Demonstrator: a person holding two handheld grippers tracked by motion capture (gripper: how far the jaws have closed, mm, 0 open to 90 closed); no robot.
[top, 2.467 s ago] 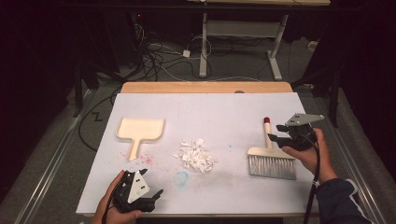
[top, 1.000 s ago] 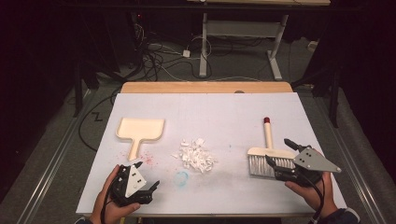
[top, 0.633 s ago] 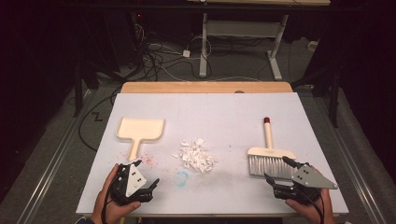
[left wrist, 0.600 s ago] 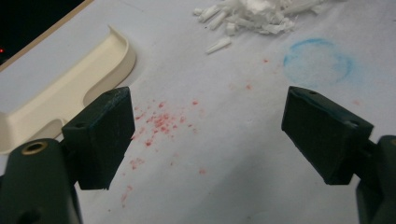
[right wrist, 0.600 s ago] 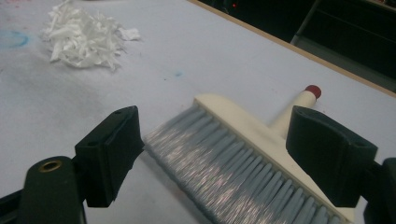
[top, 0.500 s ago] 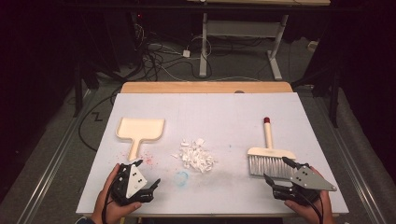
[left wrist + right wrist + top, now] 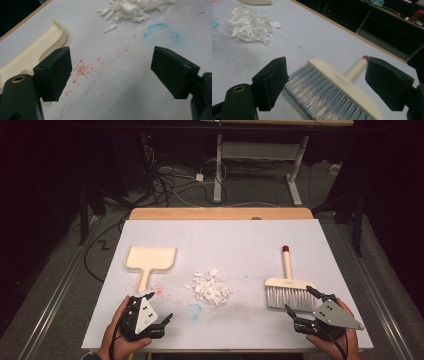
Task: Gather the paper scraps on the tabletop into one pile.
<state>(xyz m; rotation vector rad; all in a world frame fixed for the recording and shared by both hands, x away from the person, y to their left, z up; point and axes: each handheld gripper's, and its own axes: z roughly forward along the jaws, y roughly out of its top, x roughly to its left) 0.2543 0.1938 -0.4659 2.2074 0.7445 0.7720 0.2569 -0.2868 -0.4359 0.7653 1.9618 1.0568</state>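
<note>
Sweeping not yet begun: the paper scraps lie piled mid-table between dustpan and brush (apparently untouched), while left gripper and right gripper hover near, jaws spread, empty.

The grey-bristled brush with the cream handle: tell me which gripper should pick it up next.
Right. The right gripper sits open just in front of the grey-bristled brush with the cream handle, whose head lies between its jaws in the right gripper view. The left gripper is across the table, beyond the pile of white paper shreds.
</note>
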